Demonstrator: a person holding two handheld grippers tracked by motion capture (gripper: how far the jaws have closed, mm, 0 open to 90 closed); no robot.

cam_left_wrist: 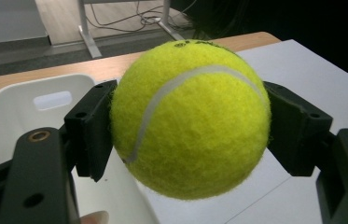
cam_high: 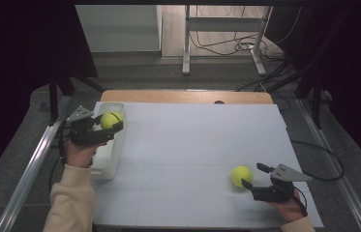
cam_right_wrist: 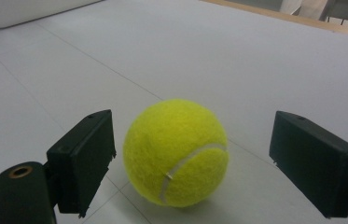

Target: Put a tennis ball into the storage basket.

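Note:
My left gripper [cam_high: 110,123] is shut on a yellow-green tennis ball [cam_high: 111,119] and holds it above the far end of a white bin [cam_high: 104,162] at the table's left edge. In the left gripper view the ball [cam_left_wrist: 190,119] sits squeezed between both black pads [cam_left_wrist: 90,133], with the bin [cam_left_wrist: 17,107] below and behind it. A second tennis ball [cam_high: 241,175] rests on the white table top at the near right. My right gripper [cam_high: 253,175] is open just beside it. In the right gripper view this ball [cam_right_wrist: 176,151] lies between the spread jaws, touching neither.
The white table top [cam_high: 192,140] has a wooden strip [cam_high: 183,96] along its far edge. Metal rails [cam_high: 30,166] run along both sides. A desk frame [cam_high: 224,36] and cables stand on the floor beyond. The bin's corner [cam_right_wrist: 22,9] shows far off in the right gripper view.

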